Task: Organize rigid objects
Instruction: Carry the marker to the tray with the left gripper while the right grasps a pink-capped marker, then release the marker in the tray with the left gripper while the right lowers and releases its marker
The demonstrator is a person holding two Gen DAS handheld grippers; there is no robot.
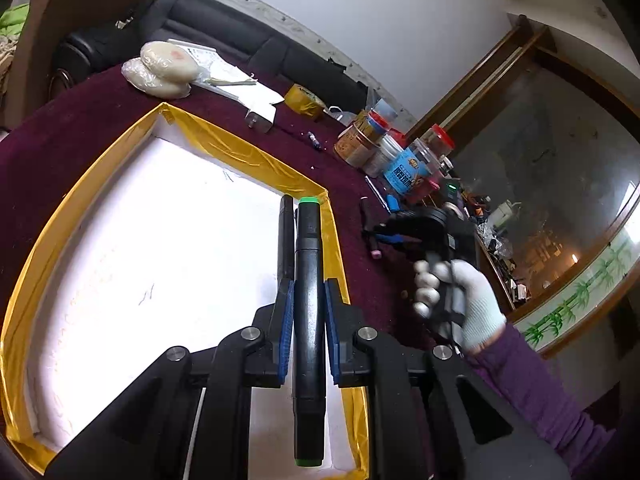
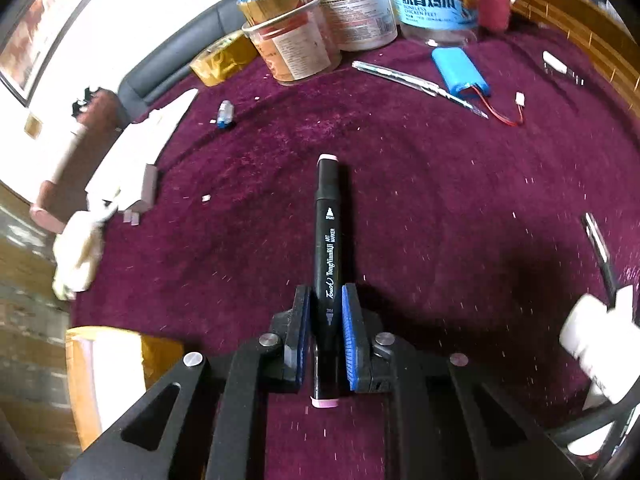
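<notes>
In the left wrist view, the left gripper is clamped on a black marker with green ends. The marker runs straight up the frame, along the fingers, over the right side of a white tray edged in yellow tape. A second black marker already lies inside the tray, just left of the held one and parallel to it.

In the right wrist view, the right gripper is clamped on a black marker with pink ends, also pointing up the frame, over the maroon cloth. The tray shows only at lower left, so the left hand is nearer to it.
</notes>
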